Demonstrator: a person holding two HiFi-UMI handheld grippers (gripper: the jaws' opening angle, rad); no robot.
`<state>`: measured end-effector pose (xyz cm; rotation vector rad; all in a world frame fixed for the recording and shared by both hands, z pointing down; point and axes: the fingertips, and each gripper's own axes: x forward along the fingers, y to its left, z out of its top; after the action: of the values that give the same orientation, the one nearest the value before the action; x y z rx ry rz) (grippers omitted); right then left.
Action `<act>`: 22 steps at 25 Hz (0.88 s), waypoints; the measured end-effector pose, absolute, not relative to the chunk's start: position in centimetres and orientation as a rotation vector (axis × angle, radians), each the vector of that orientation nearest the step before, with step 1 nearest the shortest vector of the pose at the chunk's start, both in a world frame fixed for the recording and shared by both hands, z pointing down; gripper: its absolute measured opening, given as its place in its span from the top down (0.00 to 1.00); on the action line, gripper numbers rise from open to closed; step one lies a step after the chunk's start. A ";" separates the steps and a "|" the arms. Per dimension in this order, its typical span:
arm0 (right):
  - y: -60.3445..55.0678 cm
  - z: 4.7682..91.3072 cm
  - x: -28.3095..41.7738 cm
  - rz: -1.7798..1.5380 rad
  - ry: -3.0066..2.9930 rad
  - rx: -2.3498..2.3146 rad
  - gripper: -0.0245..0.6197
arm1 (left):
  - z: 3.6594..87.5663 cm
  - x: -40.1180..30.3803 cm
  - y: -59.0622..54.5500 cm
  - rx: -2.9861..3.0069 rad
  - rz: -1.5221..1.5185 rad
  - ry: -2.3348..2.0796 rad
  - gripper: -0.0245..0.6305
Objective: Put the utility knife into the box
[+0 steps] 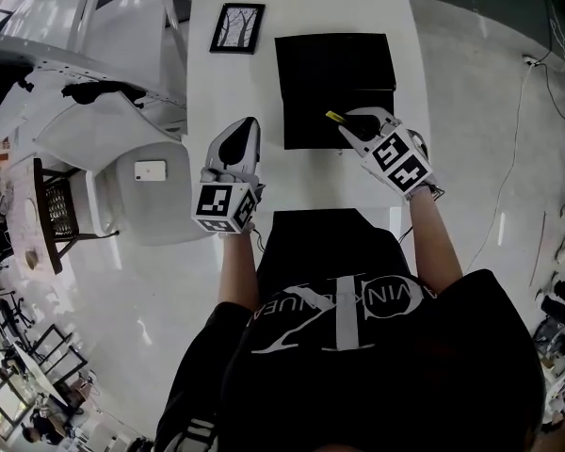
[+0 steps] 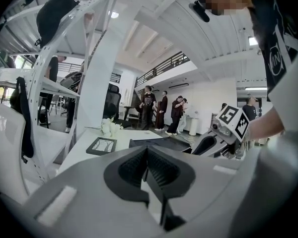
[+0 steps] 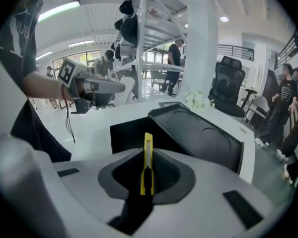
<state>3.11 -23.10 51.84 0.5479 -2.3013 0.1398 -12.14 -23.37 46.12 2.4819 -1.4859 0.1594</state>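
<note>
While the right gripper (image 1: pixel 350 125) hangs over the near part of the open black box (image 1: pixel 297 121), its jaws are closed tight on the yellow utility knife (image 1: pixel 334 117). The right gripper view shows the knife standing on its narrow edge between the pads. The rear end is pinched and the longer front part sticks out toward the box. So the knife is in the air above the box, not yet inside it. The lid (image 1: pixel 334 59) lies folded back on the far side, on the white table (image 1: pixel 207 92).

The left gripper (image 1: pixel 245 128) is lifted above the table, to the left of the box and apart from it. Its jaws are closed together with nothing between them.

I think the main risk is the thin grip. The pads catch only the rear end, so the knife may turn in the jaws if its tip touches the box wall. If the jaws open too high, the knife may fall flat, bounce, or land across the rim. Nothing holds the box, so a push from the knife or the gripper may slide it. I cannot tell if the blade is pulled in.
</note>
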 end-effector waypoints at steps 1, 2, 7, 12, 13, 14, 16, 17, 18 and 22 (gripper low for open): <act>-23.1 52.2 3.1 0.130 -2.279 0.535 0.87 | 46.3 -12.1 -23.5 2.483 0.168 -1.474 0.94; -23.2 52.6 3.0 0.120 -2.258 0.524 0.87 | 46.5 -12.1 -23.6 2.483 0.175 -1.464 0.94; -23.3 54.0 2.2 0.137 -2.198 0.469 0.87 | 46.7 -12.6 -24.3 2.485 0.187 -1.450 0.94; -23.5 55.0 1.8 0.110 -2.148 0.412 0.87 | 47.0 -12.7 -24.4 2.477 0.186 -1.437 0.94; -23.7 55.1 1.7 0.109 -2.143 0.407 0.87 | 47.0 -12.8 -24.4 2.476 0.186 -1.435 0.94; -23.8 55.2 1.6 0.111 -2.140 0.406 0.87 | 47.1 -12.9 -24.4 2.472 0.187 -1.434 0.94; -23.9 55.5 1.4 0.124 -2.137 0.405 0.87 | 47.6 -13.1 -24.2 2.456 0.190 -1.433 0.94; -23.9 55.6 1.4 0.130 -2.134 0.402 0.87 | 47.7 -13.3 -24.2 2.449 0.188 -1.435 0.94; -23.9 55.8 1.3 0.133 -2.130 0.398 0.87 | 47.7 -13.4 -24.2 2.446 0.185 -1.437 0.94; -23.9 56.4 1.0 0.128 -2.106 0.374 0.87 | 47.6 -13.9 -24.1 2.443 0.184 -1.448 0.94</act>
<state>0.96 -23.91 56.37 0.3740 -2.1064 0.1280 -13.92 -24.09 47.64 2.4430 -1.4483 0.1842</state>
